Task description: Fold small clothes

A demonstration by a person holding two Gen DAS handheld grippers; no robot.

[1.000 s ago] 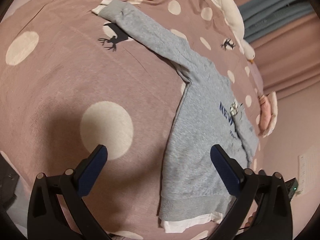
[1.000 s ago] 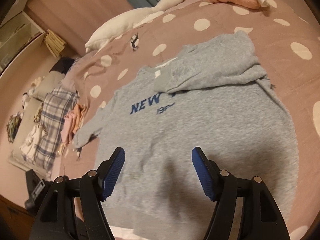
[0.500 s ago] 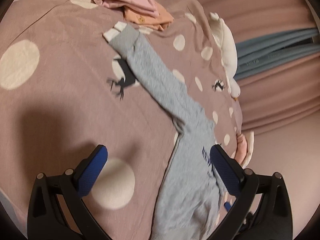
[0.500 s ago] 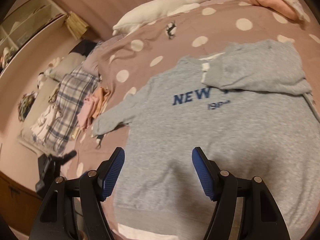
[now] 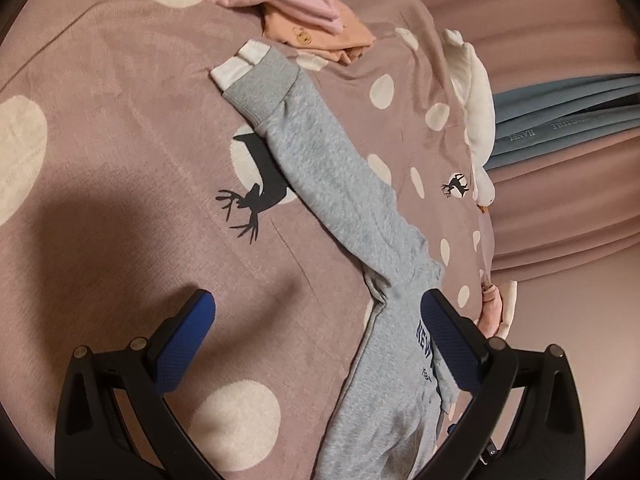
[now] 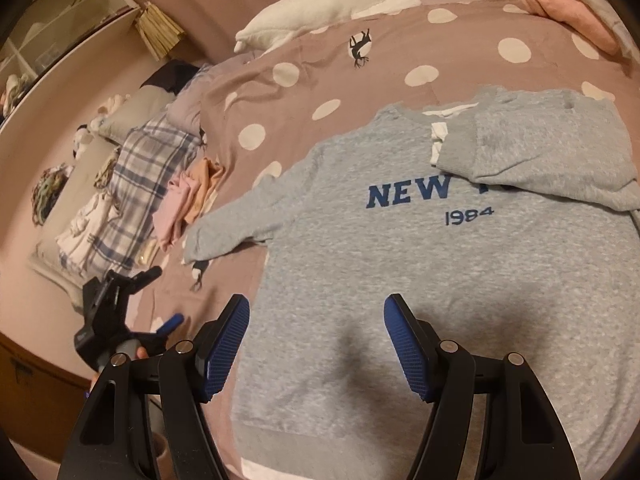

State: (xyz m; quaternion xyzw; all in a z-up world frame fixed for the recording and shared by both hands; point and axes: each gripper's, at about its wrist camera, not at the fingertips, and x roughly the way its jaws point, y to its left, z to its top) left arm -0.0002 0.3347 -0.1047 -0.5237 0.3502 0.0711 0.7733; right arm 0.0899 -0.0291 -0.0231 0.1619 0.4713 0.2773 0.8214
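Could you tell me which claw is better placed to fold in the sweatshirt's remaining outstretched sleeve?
Left. The left claw is open and faces the outstretched sleeve directly. The right claw hovers over the sweatshirt body near the hem, on the side already folded.

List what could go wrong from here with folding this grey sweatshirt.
1. The folded sleeve lies loosely across the chest of the grey sweatshirt; tugging the body may slide it off.
2. The outstretched sleeve ends close to the pink and orange clothes; a grab at its cuff might catch them.
3. Both the left gripper and the right gripper are open and empty; pinching could also gather the dotted bedspread.
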